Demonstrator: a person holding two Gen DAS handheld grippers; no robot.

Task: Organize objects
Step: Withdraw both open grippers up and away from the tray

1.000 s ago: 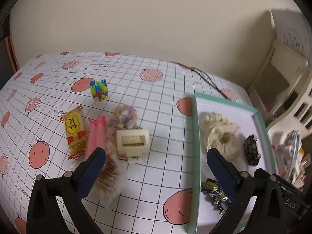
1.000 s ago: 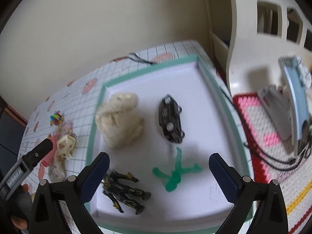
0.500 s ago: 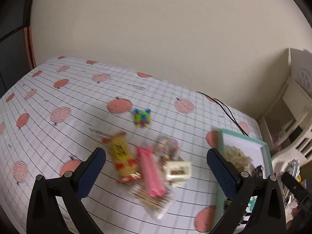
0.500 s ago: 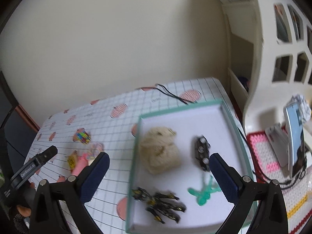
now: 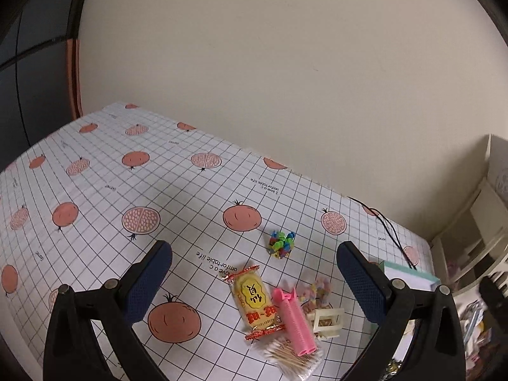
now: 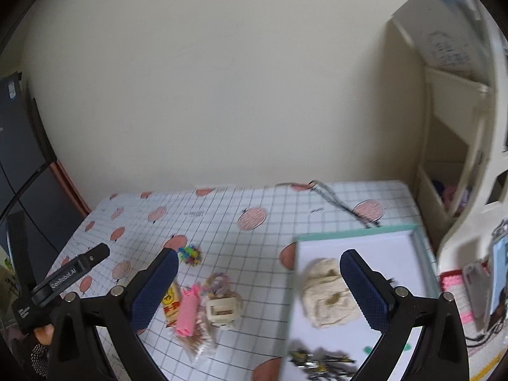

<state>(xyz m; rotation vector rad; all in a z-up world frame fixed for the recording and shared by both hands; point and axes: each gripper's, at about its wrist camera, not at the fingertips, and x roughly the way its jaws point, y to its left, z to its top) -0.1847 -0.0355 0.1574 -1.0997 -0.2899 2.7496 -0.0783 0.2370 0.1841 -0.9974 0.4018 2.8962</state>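
Read "I love a comfortable life" on tablecloth (image 5: pixel 190 209); "GenRobot.AI" on left gripper (image 6: pixel 74 274). Red characters on yellow snack packet (image 5: pixel 256 301), illegible. Both grippers spread wide, right gripper (image 6: pixel 257 289) included, holding nothing.

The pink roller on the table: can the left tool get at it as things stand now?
Probably yes. The left tool is open and empty, and the pink roller lies uncovered on top of the cotton swab packet. The snack packet touching its side may get nudged.

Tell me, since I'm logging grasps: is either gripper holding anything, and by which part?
Nothing is held. The left gripper and right gripper are both open, above the table.
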